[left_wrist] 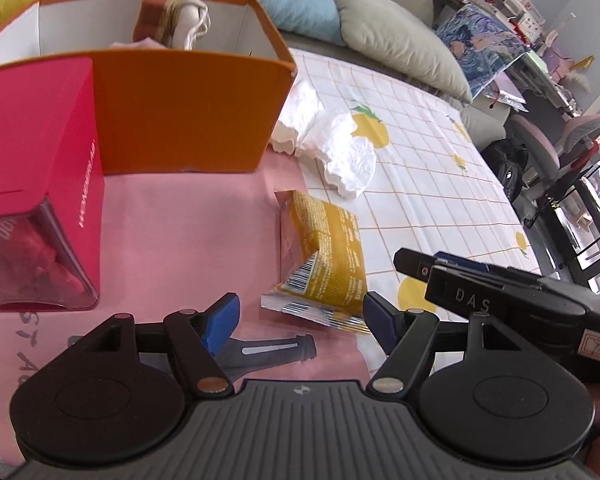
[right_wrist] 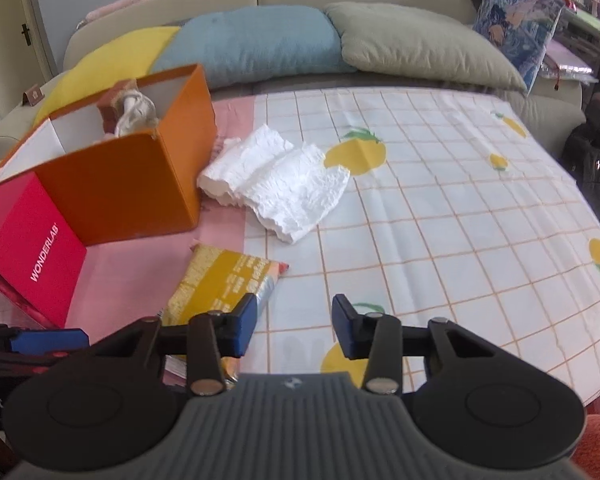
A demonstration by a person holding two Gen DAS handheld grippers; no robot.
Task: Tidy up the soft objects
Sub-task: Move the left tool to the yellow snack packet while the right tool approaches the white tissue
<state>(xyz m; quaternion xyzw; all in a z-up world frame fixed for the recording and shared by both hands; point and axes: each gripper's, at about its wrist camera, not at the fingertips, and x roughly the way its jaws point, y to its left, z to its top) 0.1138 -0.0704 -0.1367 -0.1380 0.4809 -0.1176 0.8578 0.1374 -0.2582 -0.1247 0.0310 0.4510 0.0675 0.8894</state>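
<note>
From the left wrist, the left gripper (left_wrist: 300,320) hangs over a pink cloth (left_wrist: 180,220) with its 2 blue fingers (left_wrist: 220,320) spread wide and nothing held; the near edge of a yellow snack packet (left_wrist: 324,256) lies between the fingertips, and the pads do not press on it. Beyond the packet a crumpled white cloth (left_wrist: 332,140) rests on a checked sheet with lemon prints (left_wrist: 440,168), just beside an orange box (left_wrist: 180,112). A brown block tied with string (left_wrist: 160,12) and a pale rag (left_wrist: 192,20) stick up inside that box. A red carton (left_wrist: 40,160) stands against the box's left front. The right gripper (left_wrist: 500,288) comes in from the right, close by.

From the right wrist, the right gripper (right_wrist: 294,326) has its fingers (right_wrist: 346,330) partly apart, with only the checked sheet (right_wrist: 440,220) between them and nothing gripped. The yellow packet (right_wrist: 220,284) lies just left of the left finger, half on the pink cloth (right_wrist: 140,272). The white cloth (right_wrist: 280,184) sits farther off beside the orange box (right_wrist: 132,184), and the red carton (right_wrist: 32,256) stands to the left. 3 pillows, yellow (right_wrist: 112,60), blue (right_wrist: 256,40) and grey-green (right_wrist: 412,40), line the back of the bed.
</note>
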